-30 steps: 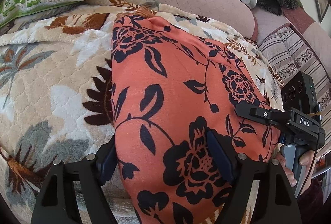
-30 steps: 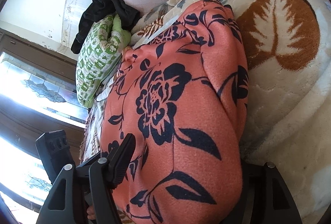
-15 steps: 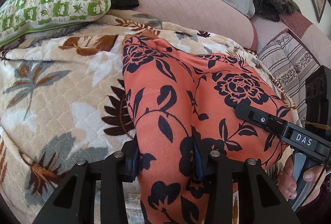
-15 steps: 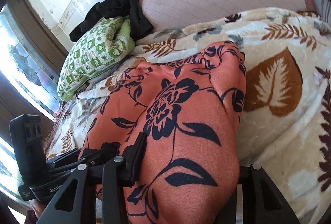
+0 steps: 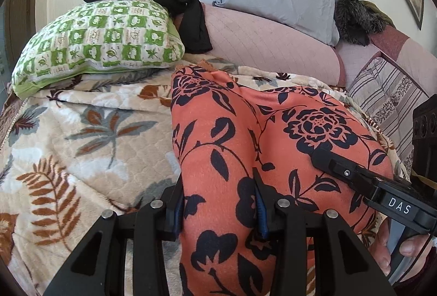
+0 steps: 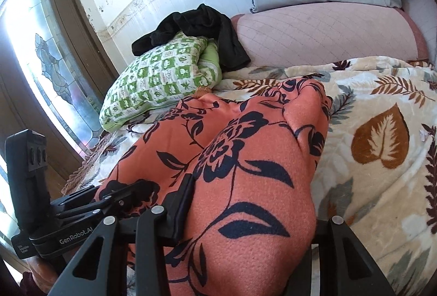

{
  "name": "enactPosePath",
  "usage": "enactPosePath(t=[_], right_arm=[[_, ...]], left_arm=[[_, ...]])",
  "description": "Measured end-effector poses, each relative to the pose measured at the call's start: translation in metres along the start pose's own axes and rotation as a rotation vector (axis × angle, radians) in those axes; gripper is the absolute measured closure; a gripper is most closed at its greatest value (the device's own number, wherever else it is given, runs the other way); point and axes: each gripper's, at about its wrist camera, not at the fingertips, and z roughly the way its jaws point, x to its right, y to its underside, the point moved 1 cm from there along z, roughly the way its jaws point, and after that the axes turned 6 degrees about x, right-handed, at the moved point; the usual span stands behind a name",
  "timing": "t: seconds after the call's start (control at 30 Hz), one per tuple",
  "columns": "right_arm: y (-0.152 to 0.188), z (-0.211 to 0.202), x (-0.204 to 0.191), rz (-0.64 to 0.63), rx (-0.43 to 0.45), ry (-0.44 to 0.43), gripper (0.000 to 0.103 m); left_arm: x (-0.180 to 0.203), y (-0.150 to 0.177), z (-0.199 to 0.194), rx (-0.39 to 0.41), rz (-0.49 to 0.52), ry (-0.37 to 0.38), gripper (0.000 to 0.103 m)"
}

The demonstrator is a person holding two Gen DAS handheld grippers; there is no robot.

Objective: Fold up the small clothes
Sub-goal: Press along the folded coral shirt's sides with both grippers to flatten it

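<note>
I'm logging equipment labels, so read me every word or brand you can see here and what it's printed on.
"DAS": on the right gripper, seen from the left wrist.
"GenRobot.AI": on the left gripper, seen from the right wrist.
Small white label at that gripper's lower corner: too small to read.
Nothing readable on the garment.

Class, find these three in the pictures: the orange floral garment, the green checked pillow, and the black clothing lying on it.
orange floral garment (image 5: 235,132), left wrist view, on its open middle.
green checked pillow (image 5: 103,42), left wrist view, on its top face.
black clothing (image 6: 215,31), right wrist view, on the bunched part atop the pillow.
</note>
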Motion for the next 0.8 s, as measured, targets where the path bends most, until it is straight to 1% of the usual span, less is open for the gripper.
enactPosePath(t=[0.17, 0.37, 0.47, 0.57, 0.8], right_arm=[[0.019, -0.010, -0.036, -0.035, 0.015, -0.013, 0.057], [0.040, -0.030, -0.068, -0.052, 0.033, -0.044, 0.057], [0.050, -0.038, -0.079, -0.053, 0.035, -0.051, 0.057], [0.063, -0.041, -0.089, -0.051, 0.023, -0.065, 0.057], [0.090, -0.035, -0.110, -0.093, 0.004, -0.064, 0.057]], left_arm=[[-0.019, 0.017, -0.036, 0.024, 0.006, -0.031, 0.060], [-0.031, 0.033, -0.072, 0.065, 0.009, -0.059, 0.060], [-0.034, 0.046, -0.084, 0.066, 0.003, -0.076, 0.060], [-0.036, 0.060, -0.096, 0.064, 0.006, -0.111, 0.060], [-0.047, 0.080, -0.100, 0.045, -0.004, -0.175, 0.060]])
